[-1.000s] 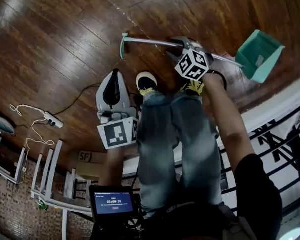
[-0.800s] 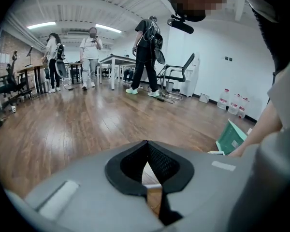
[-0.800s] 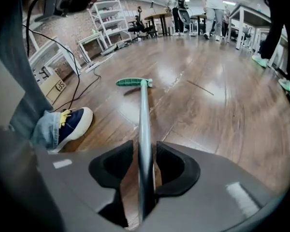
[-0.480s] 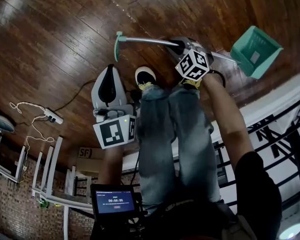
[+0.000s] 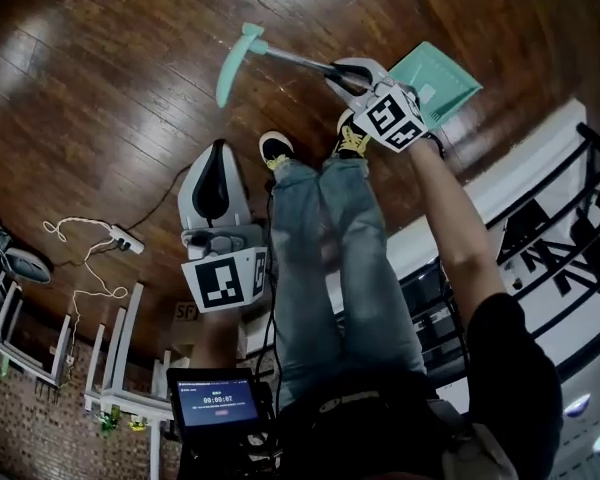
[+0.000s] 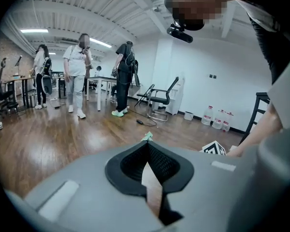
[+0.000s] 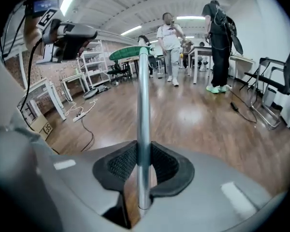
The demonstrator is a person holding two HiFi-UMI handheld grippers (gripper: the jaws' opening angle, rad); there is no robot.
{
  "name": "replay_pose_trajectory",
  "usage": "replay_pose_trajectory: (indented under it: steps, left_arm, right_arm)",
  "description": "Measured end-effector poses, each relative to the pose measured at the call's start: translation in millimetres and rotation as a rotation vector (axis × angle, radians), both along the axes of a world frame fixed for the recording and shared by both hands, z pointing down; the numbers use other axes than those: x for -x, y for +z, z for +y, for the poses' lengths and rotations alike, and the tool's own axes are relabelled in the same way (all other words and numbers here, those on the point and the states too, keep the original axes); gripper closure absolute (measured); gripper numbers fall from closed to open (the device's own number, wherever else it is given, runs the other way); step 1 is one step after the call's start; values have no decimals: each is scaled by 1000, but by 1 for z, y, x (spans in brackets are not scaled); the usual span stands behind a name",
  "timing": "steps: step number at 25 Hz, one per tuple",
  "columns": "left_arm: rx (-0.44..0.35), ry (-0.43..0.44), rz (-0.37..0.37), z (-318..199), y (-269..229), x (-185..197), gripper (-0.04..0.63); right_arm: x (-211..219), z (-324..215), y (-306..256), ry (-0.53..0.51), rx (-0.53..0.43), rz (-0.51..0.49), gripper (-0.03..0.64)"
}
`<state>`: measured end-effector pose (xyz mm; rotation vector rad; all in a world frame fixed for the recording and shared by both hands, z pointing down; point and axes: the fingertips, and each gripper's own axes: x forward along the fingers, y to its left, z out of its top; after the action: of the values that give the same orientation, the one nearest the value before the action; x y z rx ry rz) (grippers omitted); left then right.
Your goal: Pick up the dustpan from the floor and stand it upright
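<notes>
Metal pole of the dustpan stands right between the pads of the right gripper. Its jaws are about half closed and press the pole from both sides. I think this mid-pole grip lets the pan end hang down, ready for standing. Beyond the jaws the pole runs to its teal handle, above the wooden floor. Off to the side, the left gripper has its jaws together and holds nothing.

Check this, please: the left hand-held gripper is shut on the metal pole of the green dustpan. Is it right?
No: the right hand-held gripper is shut on the metal pole of the green dustpan, as the right gripper view shows. The left hand-held gripper holds nothing.
</notes>
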<state>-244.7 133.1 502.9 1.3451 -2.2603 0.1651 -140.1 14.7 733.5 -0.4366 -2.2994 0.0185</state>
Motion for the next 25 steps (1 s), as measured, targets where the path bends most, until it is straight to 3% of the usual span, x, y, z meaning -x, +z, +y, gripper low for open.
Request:
replay_pose_trajectory:
  steps: [8, 11, 16, 20, 25]
  left_arm:
    - [-40, 121, -8, -33, -42, -31, 575]
    - [-48, 171, -7, -47, -50, -54, 576]
    - [-38, 335, -21, -64, -58, -101, 575]
    - [-62, 379, -2, -81, -64, -139, 576]
    - [-20, 480, -45, -95, -67, -187, 575]
  right_arm:
    - [-46, -29, -67, 181, -27, -97, 529]
    - [-81, -41, -80, 252, -39, -105, 529]
    - [-141, -48, -92, 439, -29, -118, 529]
    - [-191, -54, -97, 576, -14, -146, 529]
    - [-229, -29, -99, 588, 18, -162, 529]
